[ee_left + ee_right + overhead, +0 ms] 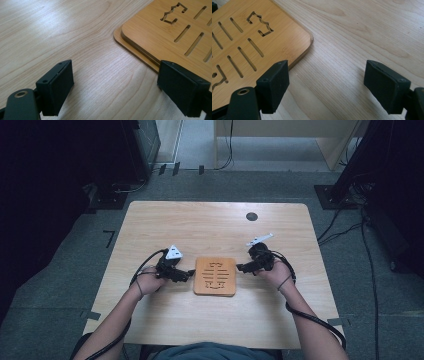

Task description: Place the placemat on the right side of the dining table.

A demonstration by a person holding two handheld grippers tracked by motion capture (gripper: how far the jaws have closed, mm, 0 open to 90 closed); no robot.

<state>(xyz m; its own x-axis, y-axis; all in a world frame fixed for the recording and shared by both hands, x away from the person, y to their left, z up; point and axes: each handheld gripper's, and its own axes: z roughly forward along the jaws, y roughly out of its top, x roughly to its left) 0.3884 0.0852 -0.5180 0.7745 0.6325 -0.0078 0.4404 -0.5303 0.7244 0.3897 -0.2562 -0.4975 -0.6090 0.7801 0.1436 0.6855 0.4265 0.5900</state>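
Smooth matt bamboo-look wooden trivet [215, 276], pale satin wood-grain table [210, 222], matt black plastic tool pads [58, 88]

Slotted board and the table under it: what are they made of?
Slotted board: looks like bamboo or light wood, smooth satin finish, fine straight grain, clean cut-through slots; it appears to be two stacked layers at the edge. Table: pale wood-grain top, probably laminate, given the flat, faintly glossy sheen.

A pale wooden table [165, 222] stood in the middle of the frame on grey carpet. Lying flat on it, low in the centre, was a square bamboo trivet [215, 276] with cut slots. A dark round hole [252, 216] marked the table's upper right.
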